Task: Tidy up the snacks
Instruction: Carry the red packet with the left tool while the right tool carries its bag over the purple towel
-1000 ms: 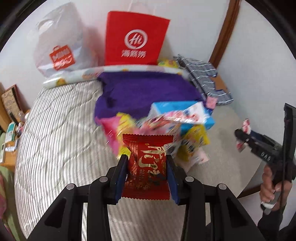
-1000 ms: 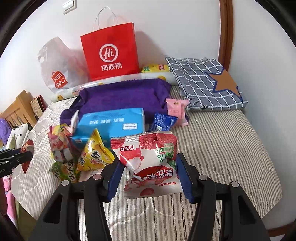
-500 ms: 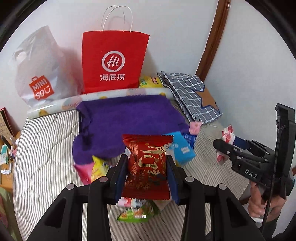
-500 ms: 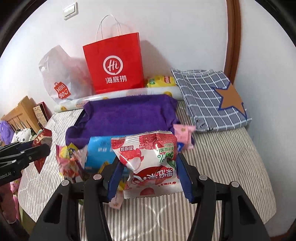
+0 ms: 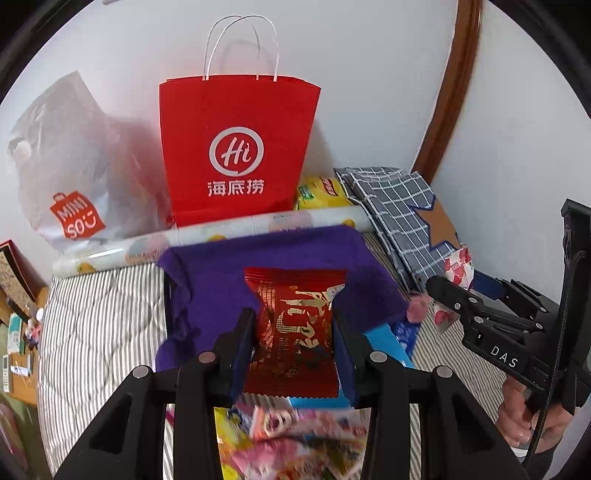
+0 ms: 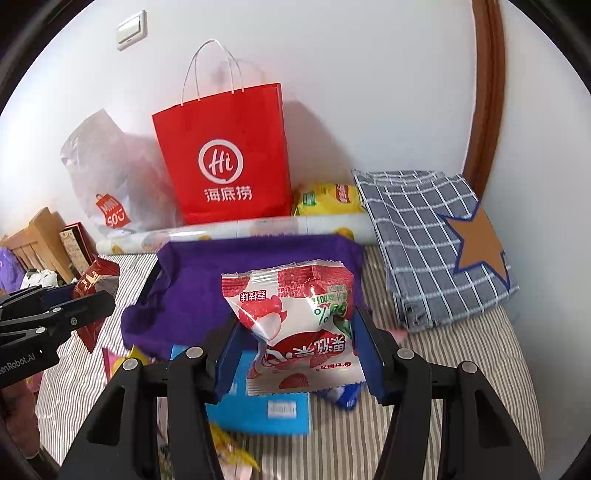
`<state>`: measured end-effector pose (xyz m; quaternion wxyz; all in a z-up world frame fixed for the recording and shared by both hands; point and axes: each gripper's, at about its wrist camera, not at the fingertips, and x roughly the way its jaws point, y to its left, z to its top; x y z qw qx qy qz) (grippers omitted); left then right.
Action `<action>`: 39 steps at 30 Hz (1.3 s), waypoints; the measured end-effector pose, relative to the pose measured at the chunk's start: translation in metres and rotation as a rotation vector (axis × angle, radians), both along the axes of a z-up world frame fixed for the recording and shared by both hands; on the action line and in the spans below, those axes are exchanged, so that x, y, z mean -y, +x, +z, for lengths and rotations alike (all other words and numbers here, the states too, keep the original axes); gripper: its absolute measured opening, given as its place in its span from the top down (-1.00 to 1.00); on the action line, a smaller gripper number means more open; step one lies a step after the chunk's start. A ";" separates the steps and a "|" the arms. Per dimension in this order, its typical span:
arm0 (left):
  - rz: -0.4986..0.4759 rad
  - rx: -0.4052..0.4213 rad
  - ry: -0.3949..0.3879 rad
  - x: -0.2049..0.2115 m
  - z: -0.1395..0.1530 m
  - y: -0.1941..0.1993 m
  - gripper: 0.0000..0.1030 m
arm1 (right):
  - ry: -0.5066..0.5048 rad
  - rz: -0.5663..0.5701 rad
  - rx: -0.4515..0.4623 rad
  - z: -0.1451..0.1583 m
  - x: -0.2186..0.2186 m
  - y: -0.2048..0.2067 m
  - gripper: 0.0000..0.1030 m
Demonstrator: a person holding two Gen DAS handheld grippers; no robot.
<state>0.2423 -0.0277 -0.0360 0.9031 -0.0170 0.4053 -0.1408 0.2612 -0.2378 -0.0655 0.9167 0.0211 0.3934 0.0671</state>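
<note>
Snack packets are held aloft over the striped bed, one in each gripper.
The left gripper is clamped on a red foil packet; the right gripper is clamped on a white-and-red lychee snack packet, both above the purple cloth. The right wrist view alone shows the wall switch, the blue box and the full star-patched checked cloth; the left wrist view alone shows blurred loose snacks below its fingers. A red Hi paper bag stands against the wall.
</note>
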 end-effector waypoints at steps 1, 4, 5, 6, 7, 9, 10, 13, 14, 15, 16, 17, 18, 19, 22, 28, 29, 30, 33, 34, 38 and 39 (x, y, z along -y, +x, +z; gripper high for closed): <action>0.002 -0.001 0.004 0.000 0.000 0.006 0.26 | 0.002 0.003 0.002 0.000 -0.001 0.008 -0.09; 0.011 0.000 0.019 -0.002 -0.002 0.022 0.26 | 0.003 0.008 0.004 -0.001 -0.005 0.027 -0.09; 0.014 -0.001 0.021 -0.003 -0.003 0.026 0.26 | 0.003 0.010 0.002 -0.002 -0.006 0.032 -0.09; 0.018 -0.002 0.023 -0.004 -0.003 0.032 0.26 | 0.003 0.012 0.001 -0.003 -0.007 0.038 -0.09; 0.021 -0.003 0.025 -0.006 -0.005 0.037 0.26 | 0.002 0.013 -0.001 -0.005 -0.008 0.047 -0.09; 0.028 -0.004 0.028 -0.008 -0.007 0.047 0.26 | 0.002 0.016 -0.009 -0.009 -0.010 0.059 -0.09; 0.031 -0.005 0.029 -0.009 -0.008 0.052 0.26 | 0.003 0.020 -0.012 -0.011 -0.012 0.066 -0.09; 0.039 -0.009 0.031 -0.012 -0.013 0.066 0.26 | -0.006 0.027 -0.017 -0.017 -0.017 0.084 -0.09; 0.043 -0.012 0.032 -0.013 -0.015 0.070 0.26 | -0.006 0.029 -0.019 -0.018 -0.018 0.088 -0.09; 0.048 -0.019 0.033 -0.014 -0.019 0.076 0.26 | -0.006 0.033 -0.022 -0.021 -0.020 0.094 -0.09; 0.051 -0.024 0.032 -0.015 -0.022 0.080 0.26 | -0.006 0.036 -0.025 -0.023 -0.021 0.098 -0.09; 0.055 -0.030 0.029 -0.017 -0.026 0.085 0.26 | -0.007 0.042 -0.029 -0.026 -0.023 0.103 -0.09; 0.058 -0.036 0.027 -0.018 -0.029 0.089 0.26 | -0.010 0.046 -0.031 -0.028 -0.024 0.108 -0.09; 0.061 -0.043 0.026 -0.020 -0.034 0.094 0.26 | -0.015 0.049 -0.035 -0.031 -0.026 0.113 -0.09; 0.067 -0.061 0.024 -0.023 -0.044 0.108 0.26 | -0.034 0.060 -0.048 -0.040 -0.031 0.126 -0.09; 0.079 -0.097 0.020 -0.033 -0.069 0.133 0.26 | -0.053 0.070 -0.077 -0.061 -0.036 0.149 -0.09; 0.079 -0.105 0.020 -0.034 -0.074 0.136 0.26 | -0.053 0.070 -0.083 -0.064 -0.037 0.152 -0.09; 0.078 -0.115 0.023 -0.034 -0.080 0.140 0.26 | -0.053 0.070 -0.090 -0.068 -0.037 0.155 -0.09; 0.075 -0.156 0.039 -0.033 -0.097 0.149 0.26 | -0.055 0.072 -0.115 -0.082 -0.039 0.163 -0.09; 0.074 -0.164 0.046 -0.033 -0.100 0.151 0.26 | -0.055 0.073 -0.124 -0.087 -0.039 0.166 -0.09; 0.088 -0.196 0.061 -0.036 -0.114 0.157 0.26 | -0.072 0.083 -0.174 -0.105 -0.042 0.175 -0.09; 0.092 -0.202 0.066 -0.036 -0.118 0.158 0.26 | -0.074 0.083 -0.179 -0.108 -0.042 0.177 -0.09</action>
